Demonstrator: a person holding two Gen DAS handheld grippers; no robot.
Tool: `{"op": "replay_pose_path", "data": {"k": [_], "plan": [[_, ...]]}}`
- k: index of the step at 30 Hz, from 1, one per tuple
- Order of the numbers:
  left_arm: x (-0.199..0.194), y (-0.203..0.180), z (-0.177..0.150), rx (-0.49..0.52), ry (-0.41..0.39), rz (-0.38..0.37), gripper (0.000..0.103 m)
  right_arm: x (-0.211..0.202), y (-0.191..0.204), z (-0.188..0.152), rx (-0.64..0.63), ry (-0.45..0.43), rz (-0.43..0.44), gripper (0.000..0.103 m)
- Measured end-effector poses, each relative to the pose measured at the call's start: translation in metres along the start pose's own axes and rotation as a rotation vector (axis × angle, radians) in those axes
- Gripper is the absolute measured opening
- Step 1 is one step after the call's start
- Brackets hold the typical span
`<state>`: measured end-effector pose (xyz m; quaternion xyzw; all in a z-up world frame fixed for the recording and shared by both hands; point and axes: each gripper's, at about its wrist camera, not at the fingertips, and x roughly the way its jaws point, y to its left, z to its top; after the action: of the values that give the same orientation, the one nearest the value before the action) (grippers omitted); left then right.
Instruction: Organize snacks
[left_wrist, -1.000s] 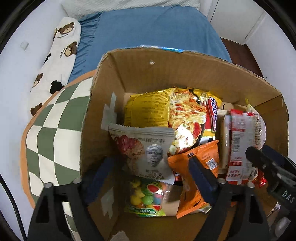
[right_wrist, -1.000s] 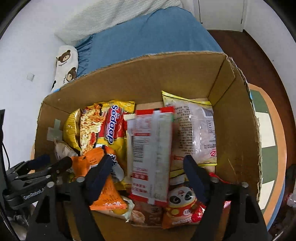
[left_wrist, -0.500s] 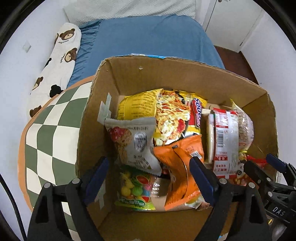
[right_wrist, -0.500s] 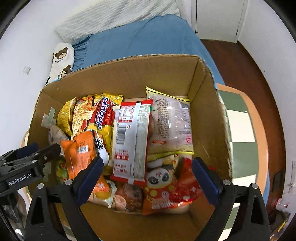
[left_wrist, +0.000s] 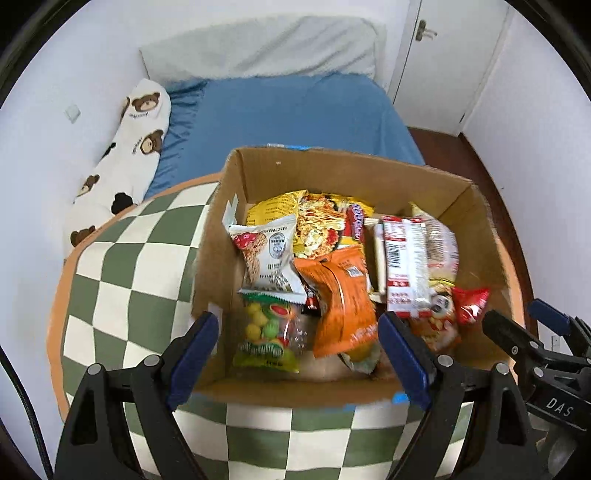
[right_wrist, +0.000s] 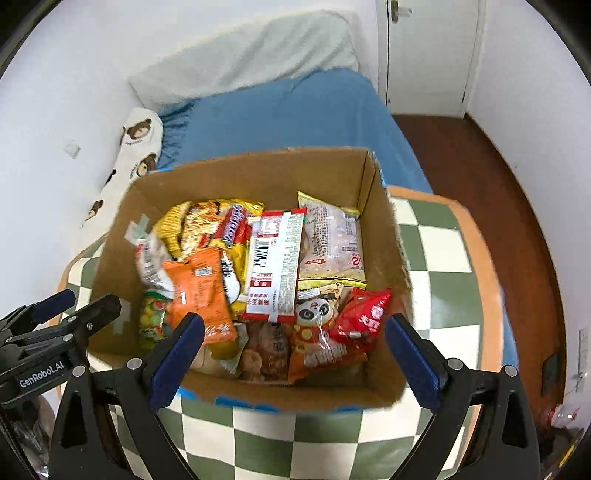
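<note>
Landmark: cardboard box (right_wrist: 255, 173), top open, walls upright on all four sides. Floor of box packed: orange packet (right_wrist: 199, 291), red-white packet (right_wrist: 275, 266), panda packet (right_wrist: 317, 332), candy bag (left_wrist: 267, 338) (overlapping, no bare gaps except thin strip along near wall). Entry from above only. Checkered cushion (right_wrist: 436, 258) bare right of box and left of it. Blue bed (left_wrist: 288, 114) bare behind box. Bear pillow (left_wrist: 125, 155) blocks far left, against wall.

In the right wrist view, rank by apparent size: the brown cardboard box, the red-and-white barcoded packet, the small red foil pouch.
1. Brown cardboard box, by far the largest.
2. Red-and-white barcoded packet.
3. Small red foil pouch, smallest, though partly crumpled.
</note>
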<state>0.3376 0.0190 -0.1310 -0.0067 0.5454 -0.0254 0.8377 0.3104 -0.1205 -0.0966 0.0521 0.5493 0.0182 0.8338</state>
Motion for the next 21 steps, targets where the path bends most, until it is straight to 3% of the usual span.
{"op": "replay_pose_path", "data": {"k": [12, 21], "plan": [[-0.108, 0.000, -0.067, 0.003, -0.160, -0.033, 0.089, -0.125, 0.010, -0.070, -0.026, -0.207, -0.006, 0.102], [-0.176, -0.001, -0.116, 0.007, -0.249, -0.035, 0.089, -0.201, 0.018, -0.120, -0.040, -0.307, -0.016, 0.103]]}}
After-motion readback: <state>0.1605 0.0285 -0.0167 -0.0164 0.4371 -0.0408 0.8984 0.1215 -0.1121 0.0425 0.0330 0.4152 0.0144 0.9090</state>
